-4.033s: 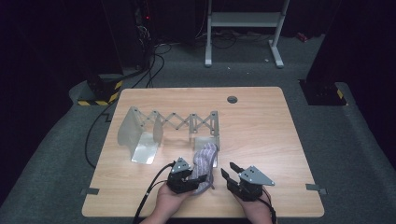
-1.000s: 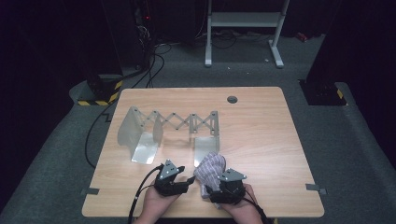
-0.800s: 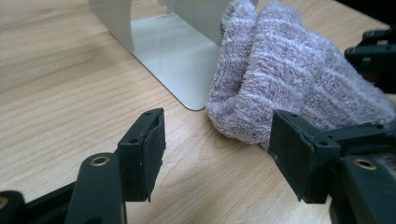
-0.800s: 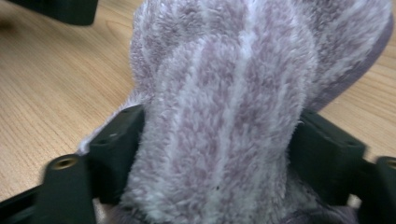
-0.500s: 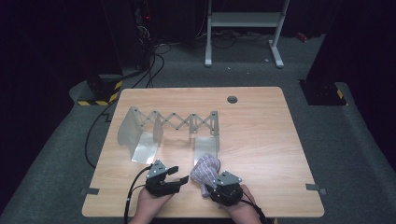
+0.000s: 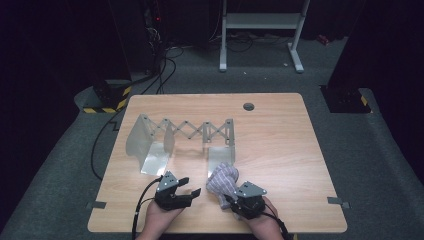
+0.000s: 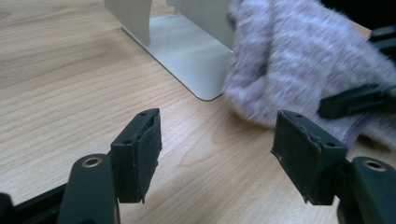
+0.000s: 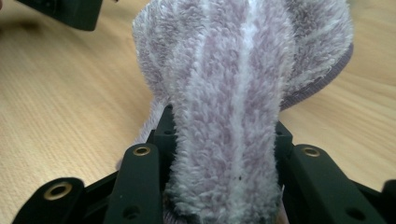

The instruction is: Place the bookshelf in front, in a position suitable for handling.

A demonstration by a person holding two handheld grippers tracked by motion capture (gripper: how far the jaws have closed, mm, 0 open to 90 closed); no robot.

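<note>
Clamping fuzzy sock (image 8: 229, 93) in right hand-held gripper (image 6: 231, 199), just closing | left hand-held gripper (image 6: 191, 189) apart, beside it

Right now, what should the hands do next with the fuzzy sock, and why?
Probably lift the sock toward the metal rack. The right gripper has just closed on it, and the left gripper has opened, with nothing between its pads.

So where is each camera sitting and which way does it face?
High view: above the table's near edge, looking forward and down; both forearms, left tool, right tool.
Left gripper view: on the left tool, looking across the wood between its open pads toward the sock.
Right gripper view: on the right tool, looking along the sock it clamps.
All three share the sock.
</note>
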